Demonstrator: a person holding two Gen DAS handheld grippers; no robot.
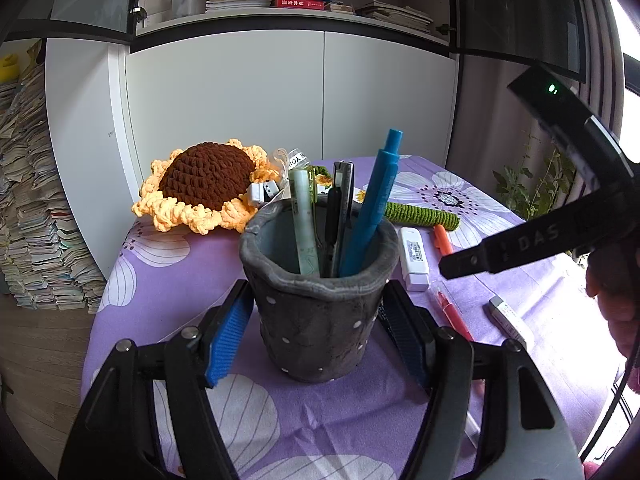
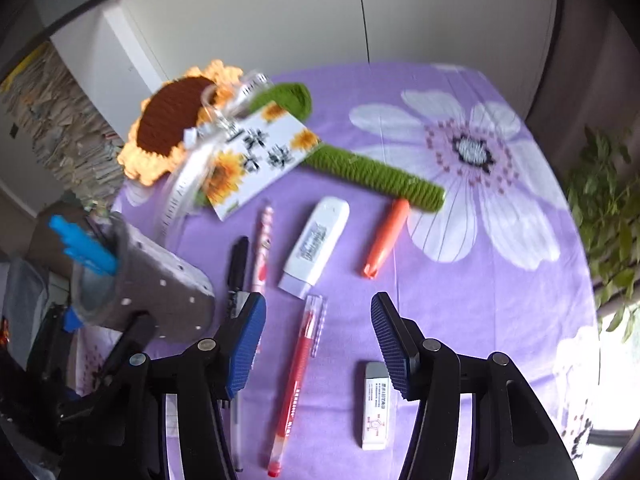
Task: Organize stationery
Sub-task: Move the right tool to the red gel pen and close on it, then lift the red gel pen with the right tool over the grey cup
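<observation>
A white cabinet (image 1: 256, 92) with two plain doors stands behind the bench (image 1: 168, 264), which is draped in a purple cloth printed with large white flowers. Above the doors, an open shelf (image 1: 304, 16) carries stacked books and papers. Tall stacks of paper (image 1: 36, 208) rise from the wood-look floor (image 1: 36, 344) at the left. At the right, bright daylight enters through a window (image 1: 630, 92) beside a leafy green plant (image 1: 528, 184)
</observation>
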